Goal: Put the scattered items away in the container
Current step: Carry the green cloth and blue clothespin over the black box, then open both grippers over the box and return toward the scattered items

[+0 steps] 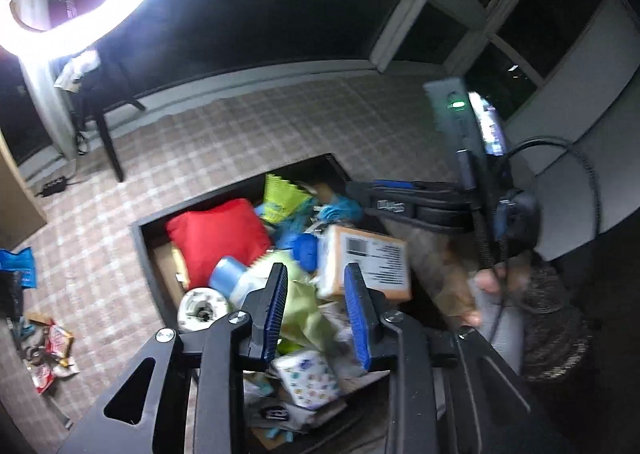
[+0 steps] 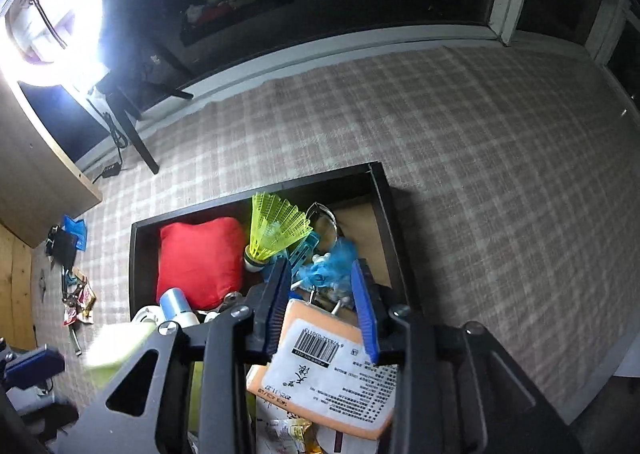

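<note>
Both grippers hover with jaws spread and empty, left gripper and right gripper, over the crammed black container at lower centre.

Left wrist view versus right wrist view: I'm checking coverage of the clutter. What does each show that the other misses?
Only the left wrist view shows the patterned tissue pack and the right claw from outside.

Only the right wrist view shows the metal-rimmed glasses at the back of the box.

Both show the black container, red pouch, yellow shuttlecock, orange barcode pack and loose wrappers on the plaid cloth.
</note>
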`<state>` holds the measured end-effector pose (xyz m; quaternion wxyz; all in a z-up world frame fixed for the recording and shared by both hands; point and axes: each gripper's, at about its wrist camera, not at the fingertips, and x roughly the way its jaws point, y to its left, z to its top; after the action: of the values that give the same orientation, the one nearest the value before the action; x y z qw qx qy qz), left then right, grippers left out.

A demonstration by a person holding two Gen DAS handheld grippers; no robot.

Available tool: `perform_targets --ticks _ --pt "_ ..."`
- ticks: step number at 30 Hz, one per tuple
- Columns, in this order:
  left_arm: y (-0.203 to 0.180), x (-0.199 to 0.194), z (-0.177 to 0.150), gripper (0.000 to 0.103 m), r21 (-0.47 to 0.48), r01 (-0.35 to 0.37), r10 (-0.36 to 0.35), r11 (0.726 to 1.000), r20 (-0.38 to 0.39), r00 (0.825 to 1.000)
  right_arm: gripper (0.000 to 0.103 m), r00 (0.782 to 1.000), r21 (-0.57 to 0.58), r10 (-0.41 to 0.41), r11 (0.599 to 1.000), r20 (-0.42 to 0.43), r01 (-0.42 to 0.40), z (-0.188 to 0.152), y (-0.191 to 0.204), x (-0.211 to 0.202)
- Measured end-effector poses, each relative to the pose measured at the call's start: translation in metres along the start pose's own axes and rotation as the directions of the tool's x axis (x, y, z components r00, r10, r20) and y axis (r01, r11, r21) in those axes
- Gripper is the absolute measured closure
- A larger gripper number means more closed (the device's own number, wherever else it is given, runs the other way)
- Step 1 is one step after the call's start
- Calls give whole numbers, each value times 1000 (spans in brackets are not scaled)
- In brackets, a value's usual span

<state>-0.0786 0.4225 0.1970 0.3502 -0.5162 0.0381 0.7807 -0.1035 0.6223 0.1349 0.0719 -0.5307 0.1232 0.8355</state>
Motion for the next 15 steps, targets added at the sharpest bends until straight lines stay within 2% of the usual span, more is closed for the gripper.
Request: perform_targets --ticks 8,15 --pt "24 -6 -8 74 -36 -18 18 999 -4 1000 70 1000 -21 4 1000 -2 -4 -1 16 -4" --pt "60 -16 -24 75 -90 -72 73 993 0 997 70 999 -89 34 996 8 -33 -7 54 -7"
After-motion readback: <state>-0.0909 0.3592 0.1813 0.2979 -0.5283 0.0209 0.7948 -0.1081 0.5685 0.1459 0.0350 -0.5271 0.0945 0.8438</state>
